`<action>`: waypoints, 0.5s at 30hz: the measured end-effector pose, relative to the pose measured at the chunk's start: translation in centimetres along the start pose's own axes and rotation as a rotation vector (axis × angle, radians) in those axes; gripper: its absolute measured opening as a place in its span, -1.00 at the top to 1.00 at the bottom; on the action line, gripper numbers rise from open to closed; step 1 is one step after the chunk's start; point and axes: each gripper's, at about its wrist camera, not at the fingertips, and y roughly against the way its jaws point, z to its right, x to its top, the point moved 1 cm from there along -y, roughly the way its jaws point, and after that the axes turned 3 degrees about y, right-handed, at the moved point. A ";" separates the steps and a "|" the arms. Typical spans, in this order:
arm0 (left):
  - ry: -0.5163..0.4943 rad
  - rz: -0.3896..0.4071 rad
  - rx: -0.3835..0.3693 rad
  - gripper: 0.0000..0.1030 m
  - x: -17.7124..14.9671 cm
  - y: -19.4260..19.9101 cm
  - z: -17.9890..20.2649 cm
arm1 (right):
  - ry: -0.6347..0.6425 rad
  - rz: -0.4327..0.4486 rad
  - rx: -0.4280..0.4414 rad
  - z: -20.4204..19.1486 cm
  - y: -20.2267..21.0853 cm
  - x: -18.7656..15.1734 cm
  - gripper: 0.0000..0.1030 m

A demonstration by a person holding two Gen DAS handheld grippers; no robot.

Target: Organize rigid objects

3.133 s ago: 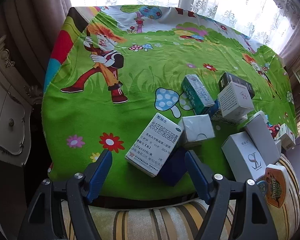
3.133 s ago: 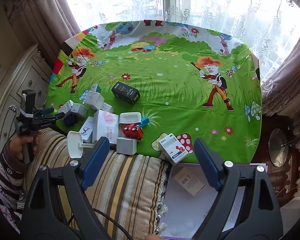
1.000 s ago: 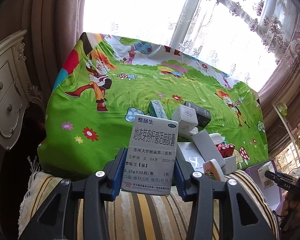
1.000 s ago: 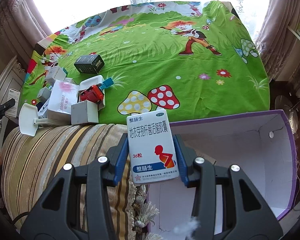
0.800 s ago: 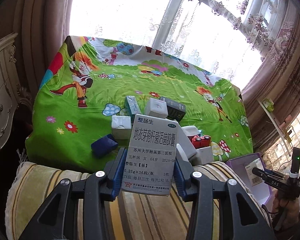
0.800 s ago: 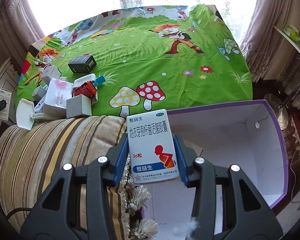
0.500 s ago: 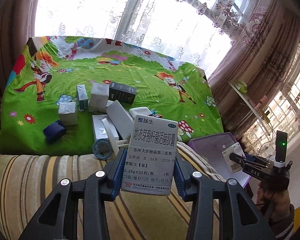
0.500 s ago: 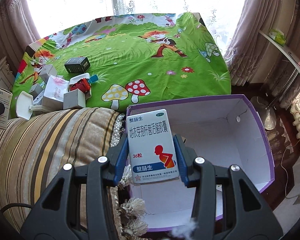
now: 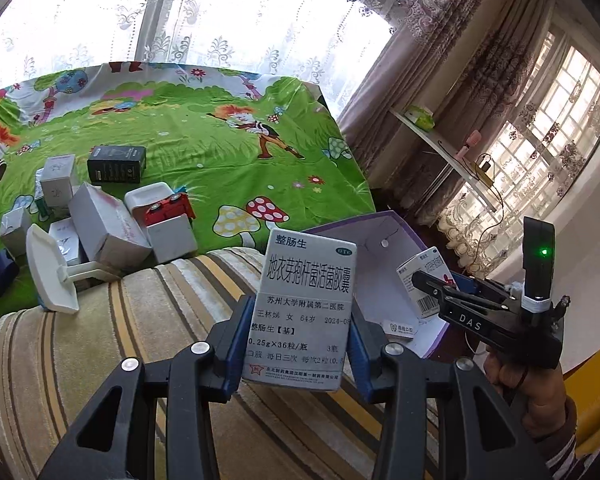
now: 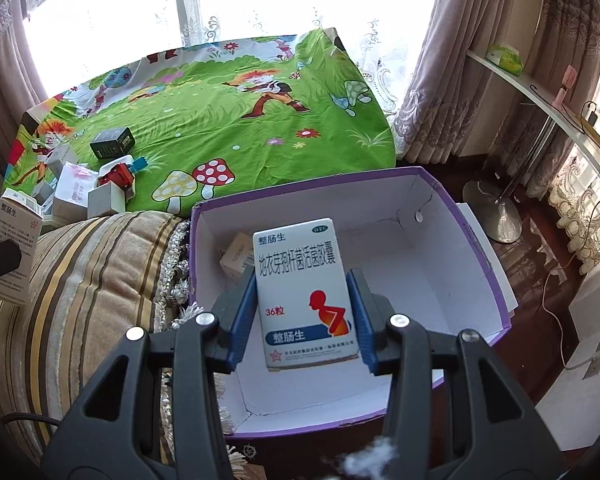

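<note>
Left wrist view: our left tool (image 9: 300,344) is clenched on a grey medicine box (image 9: 305,314), pinched by its two long sides so the printed label faces the camera. We carry it upright above the striped cushion (image 9: 100,340), probably on its way to the purple box (image 9: 384,240), whose white inside shows just beyond it to the right. At far right, a hand (image 9: 540,396) holds the other tool with its own box. On the left, on the green cartoon cloth (image 9: 228,152) over the table, the remaining clutter sits bunched near the close edge: white boxes, a black box (image 9: 117,164), a red toy car (image 9: 168,210).

Right wrist view: our right tool (image 10: 306,318) grips a white medicine box (image 10: 304,292) by its long sides, label toward us, held over the open purple box (image 10: 476,240), which suggests it is about to be lowered in. A tan carton (image 10: 236,258) already lies inside, at the far left corner. The container sits right beside the cushion, near the clutter, likely to keep each trip short.
</note>
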 end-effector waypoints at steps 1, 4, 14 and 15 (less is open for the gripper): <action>-0.009 -0.007 -0.007 0.13 0.0 -0.4 0.4 | -0.005 0.000 -0.004 0.2 -0.1 -0.1 0.06; -0.032 -0.023 -0.024 0.13 0.2 -1.3 1.6 | -0.021 -0.002 -0.010 0.8 -0.1 -0.2 0.06; -0.102 -0.056 -0.051 -0.27 0.3 -3.4 4.4 | -0.081 -0.011 -0.011 2.5 -0.1 -0.7 -0.10; -0.110 -0.052 -0.045 -0.33 0.3 -3.2 4.5 | -0.083 -0.010 -0.013 2.5 0.0 -0.8 -0.15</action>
